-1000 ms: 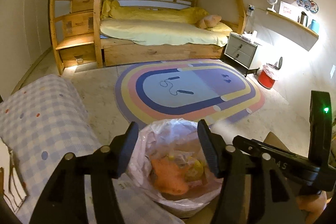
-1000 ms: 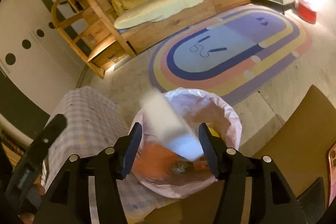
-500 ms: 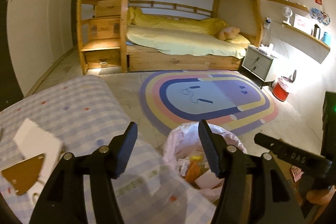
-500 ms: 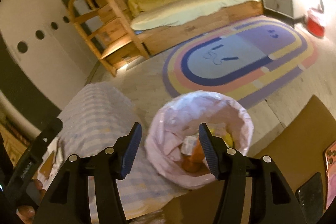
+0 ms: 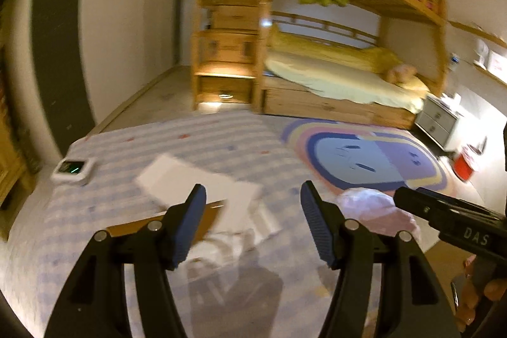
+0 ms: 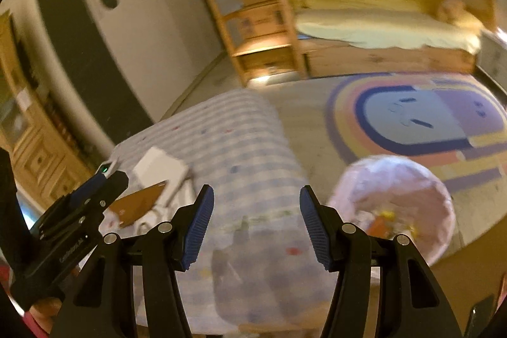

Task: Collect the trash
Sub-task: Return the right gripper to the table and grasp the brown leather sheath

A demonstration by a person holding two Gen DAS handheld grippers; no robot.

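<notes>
A table with a blue checked cloth (image 5: 221,148) carries white paper pieces (image 5: 190,182) and a brown card piece (image 5: 202,220). My left gripper (image 5: 250,220) is open and empty, just above and before these papers. My right gripper (image 6: 255,222) is open and empty over the cloth's right part (image 6: 240,154). The papers (image 6: 160,168) and brown card (image 6: 139,203) lie to its left. A bin lined with a pink bag (image 6: 396,205) stands on the floor right of the table, with trash inside; it also shows in the left wrist view (image 5: 377,211).
A small white device with a green light (image 5: 73,168) sits at the table's left corner. A striped oval rug (image 5: 367,160), a wooden bunk bed (image 5: 332,68), a nightstand (image 5: 437,119) and a red bin (image 5: 465,163) lie beyond. Brown cardboard (image 6: 459,284) lies at lower right.
Both grippers swung left from over the bin toward the table. A white piece released by the right gripper a second ago is gone into the bin. The table papers came into view.
</notes>
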